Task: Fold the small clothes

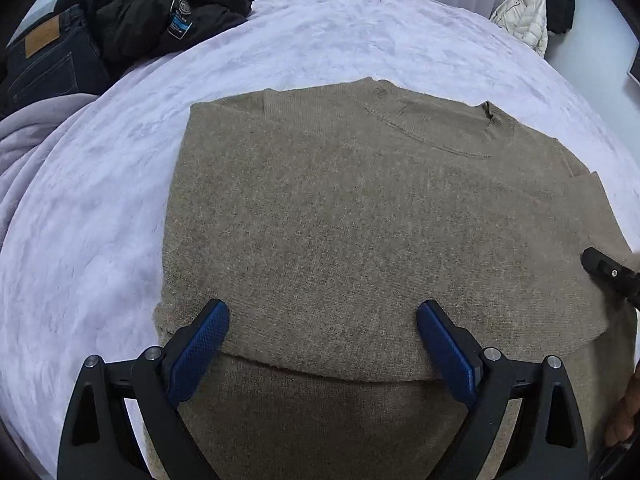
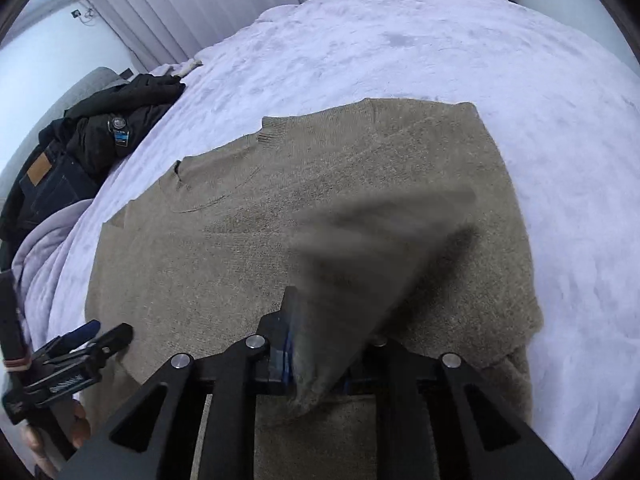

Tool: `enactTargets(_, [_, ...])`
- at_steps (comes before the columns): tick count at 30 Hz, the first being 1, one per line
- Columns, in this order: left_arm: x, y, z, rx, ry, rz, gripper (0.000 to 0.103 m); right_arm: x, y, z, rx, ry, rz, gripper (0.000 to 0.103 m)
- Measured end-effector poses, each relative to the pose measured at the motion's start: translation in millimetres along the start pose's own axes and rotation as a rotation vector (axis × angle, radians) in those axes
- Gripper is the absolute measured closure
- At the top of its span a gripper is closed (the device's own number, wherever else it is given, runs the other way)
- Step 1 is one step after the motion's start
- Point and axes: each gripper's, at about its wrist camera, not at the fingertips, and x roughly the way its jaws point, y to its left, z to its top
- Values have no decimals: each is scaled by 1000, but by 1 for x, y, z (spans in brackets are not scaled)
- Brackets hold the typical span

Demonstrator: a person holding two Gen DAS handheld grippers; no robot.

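I am pinching a blurred fold of the taupe knitted sweater [image 2: 320, 208] in my right gripper [image 2: 320, 356], jaws pressed together on it, while my left gripper [image 1: 322, 320] is hovering spread over the hem at the near edge of the lavender plush bed [image 1: 80, 240], collar pointing away

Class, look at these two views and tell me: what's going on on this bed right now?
A person with a handheld gripper in each hand is folding a brown sweater spread on a lilac blanket. The right gripper has its jaws shut on a lifted, motion-blurred flap of the knit. The left gripper hovers open over the near hem, holding nothing. Dark clothes are piled at the far left.
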Motion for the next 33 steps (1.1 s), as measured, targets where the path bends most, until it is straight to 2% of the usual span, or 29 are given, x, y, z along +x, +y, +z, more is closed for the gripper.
enactTargets(2, [-6,3,1,-5,-2,-11,7,-7,-6,1,23,-8,32,78])
enactTargets(4, [-7,8,3,-10,4,-6,7,-13,-12,1,34,-26,42,67])
enactTargets(6, [-6,13,3,-17,13,-13,7,-15,-17,0,36,-26,58,64])
enactTargets(10, [3,17,5,-37,20,-32,7,-18,-25,4,72,-53,83,64])
enactTargets(11, [4,20,6,-47,22,-42,7,-19,-26,3,75,-60,89,66])
enactTargets(12, [4,22,7,-57,17,-46,8,-19,-25,4,64,-58,86,89])
enactTargets(13, [1,24,8,-68,6,-46,12,-19,-22,4,48,-50,85,95])
enactTargets(15, [0,30,9,-84,3,-43,12,-24,-9,7,-9,-67,107,95])
enactTargets(17, [2,32,8,-78,16,-48,12,-28,3,10,-74,-81,61,94])
enactTargets(20, [-11,26,6,-38,2,-29,12,-13,-8,12,-66,6,-70,79])
enactTargets(21, [-18,24,6,-28,-12,-37,12,-14,-16,10,-48,15,-69,78])
enactTargets(22, [-27,21,5,-16,-27,-53,10,-19,-25,6,-28,4,-38,77])
enactTargets(23, [-34,17,5,-1,-32,-65,0,-27,-32,3,-9,-19,-46,75])
enactTargets(26, [-50,2,3,44,-74,-70,0,-56,-34,-4,-7,-100,-173,64])
enactTargets(27, [-53,-5,2,68,-92,-66,0,-64,-29,-7,-14,-128,-224,45])
enactTargets(28, [-56,-13,2,94,-110,-45,0,-69,-23,-9,-29,-149,-270,21])
enactTargets(29, [-57,-18,2,109,-124,-16,0,-76,-13,-12,-73,-181,-319,17])
enactTargets(30, [-57,-21,2,111,-133,0,0,-84,-2,-14,-123,-225,-360,17])
enactTargets(33, [-57,-14,1,57,-137,-84,0,-105,18,-19,-188,-324,-446,17])
